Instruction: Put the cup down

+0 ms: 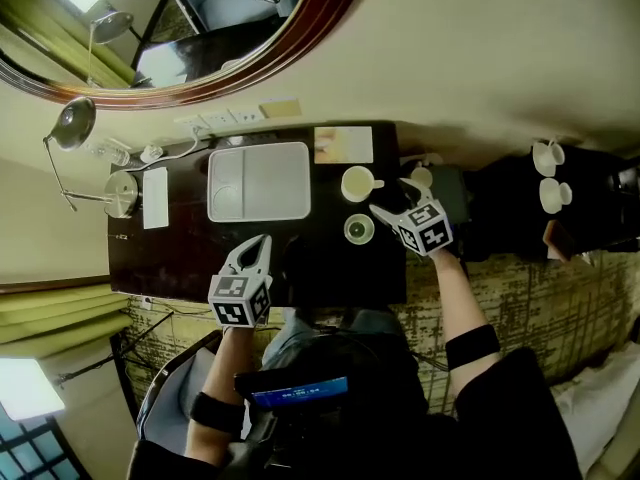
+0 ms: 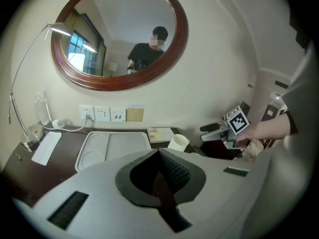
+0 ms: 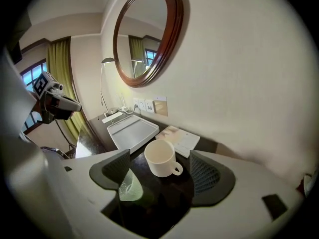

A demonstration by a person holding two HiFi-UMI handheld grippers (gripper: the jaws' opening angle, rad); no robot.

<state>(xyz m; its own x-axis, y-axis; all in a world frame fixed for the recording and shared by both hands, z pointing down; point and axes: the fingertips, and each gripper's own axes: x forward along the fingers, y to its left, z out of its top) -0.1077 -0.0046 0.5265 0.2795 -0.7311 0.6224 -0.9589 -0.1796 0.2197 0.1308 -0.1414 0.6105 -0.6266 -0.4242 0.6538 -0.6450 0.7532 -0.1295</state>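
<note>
Right tongs (image 3: pixel 162 172) are gaping wide, pads clear of the white cup (image 3: pixel 159 157), which is sitting upright on the dark counter (image 3: pixel 169 198) at frame centre. Left tongs (image 2: pixel 160 169) are staying-free: closed, empty. Cup is looking rigid, glazed, slick and chippable, so gripping across its wall seems best.

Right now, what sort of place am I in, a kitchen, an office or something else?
Most likely a hotel room. A dark desk stands under an oval wood-framed mirror, and on it sit a white tray and a white cup, like a guest tea set.
</note>
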